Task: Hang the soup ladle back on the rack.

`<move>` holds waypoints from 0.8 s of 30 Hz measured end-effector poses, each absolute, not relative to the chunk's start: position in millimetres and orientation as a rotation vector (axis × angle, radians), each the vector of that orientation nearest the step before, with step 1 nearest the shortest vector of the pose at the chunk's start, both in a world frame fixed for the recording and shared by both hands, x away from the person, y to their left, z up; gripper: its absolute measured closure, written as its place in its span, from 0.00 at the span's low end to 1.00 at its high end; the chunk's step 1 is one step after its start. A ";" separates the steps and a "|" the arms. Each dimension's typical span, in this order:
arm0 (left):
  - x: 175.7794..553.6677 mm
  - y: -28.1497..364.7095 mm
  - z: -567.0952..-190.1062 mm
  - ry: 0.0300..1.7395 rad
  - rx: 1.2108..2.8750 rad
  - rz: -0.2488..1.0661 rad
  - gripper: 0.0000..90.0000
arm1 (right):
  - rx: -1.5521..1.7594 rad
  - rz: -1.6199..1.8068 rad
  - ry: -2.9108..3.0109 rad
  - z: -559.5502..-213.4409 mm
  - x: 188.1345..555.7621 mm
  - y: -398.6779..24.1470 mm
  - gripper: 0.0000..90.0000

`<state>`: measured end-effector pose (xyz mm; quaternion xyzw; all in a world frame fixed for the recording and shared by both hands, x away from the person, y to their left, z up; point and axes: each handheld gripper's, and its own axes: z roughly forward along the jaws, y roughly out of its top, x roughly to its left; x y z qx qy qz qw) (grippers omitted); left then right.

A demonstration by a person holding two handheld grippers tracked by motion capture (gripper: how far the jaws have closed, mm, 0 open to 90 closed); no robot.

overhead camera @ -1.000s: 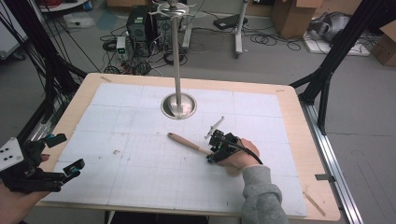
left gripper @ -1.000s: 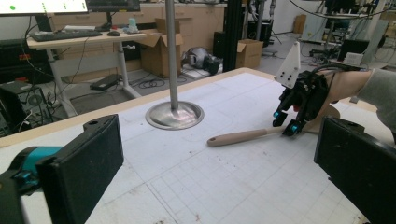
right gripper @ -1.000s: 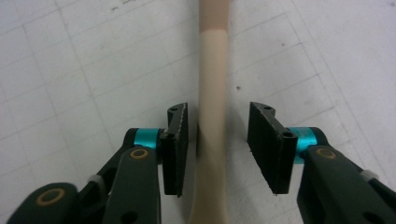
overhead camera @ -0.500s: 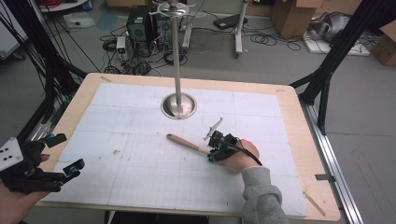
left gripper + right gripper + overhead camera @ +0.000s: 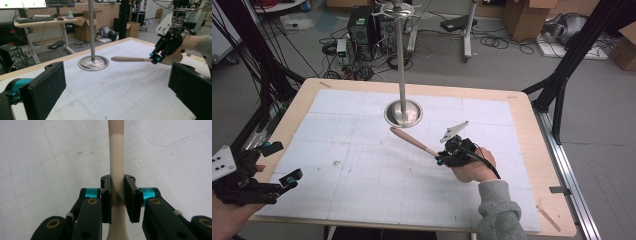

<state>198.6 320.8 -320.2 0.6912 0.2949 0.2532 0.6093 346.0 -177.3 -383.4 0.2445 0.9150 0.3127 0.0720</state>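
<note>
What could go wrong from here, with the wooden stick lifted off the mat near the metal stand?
The right gripper clamps the long tan wooden stick near one end, so the free length could pivot or slip between the pads. Its far tip hangs close to the tall steel pole on a round dish base; a careless swing might knock it. The left gripper rests open at the table's near edge, too far off to steady anything.

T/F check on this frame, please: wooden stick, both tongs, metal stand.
1. The right tongs are clamped on the wooden stick. True.
2. The stick lies flat on the table. False: it is lifted, clear of the white mat.
3. The left tongs hold the stand. False: they are open and empty, near the table's edge.
4. The metal stand is upright on the mat. True.
5. The stick touches the stand's pole. False: it is apart from it.
</note>
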 end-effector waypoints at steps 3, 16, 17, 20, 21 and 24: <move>198.9 320.3 -319.9 0.679 1.596 0.583 0.02 | 0.759 1.003 2.712 -378.6 346.0 -185.1 0.86; 199.0 320.4 -319.5 0.679 1.595 0.584 0.02 | 0.776 1.210 2.582 -356.9 342.8 -213.3 0.86; 199.0 320.4 -319.6 0.681 1.592 0.583 0.02 | 0.774 1.222 2.568 -353.7 342.1 -215.7 0.86; 199.7 320.6 -320.1 0.681 1.593 0.581 0.02 | 0.775 1.269 2.551 -346.6 341.8 -221.3 0.86; 199.8 320.5 -320.3 0.681 1.594 0.581 0.02 | 0.771 1.279 2.547 -343.4 342.2 -224.3 0.86; 200.5 320.1 -321.4 0.686 1.597 0.578 0.02 | 0.788 1.311 2.517 -335.1 343.3 -232.0 0.86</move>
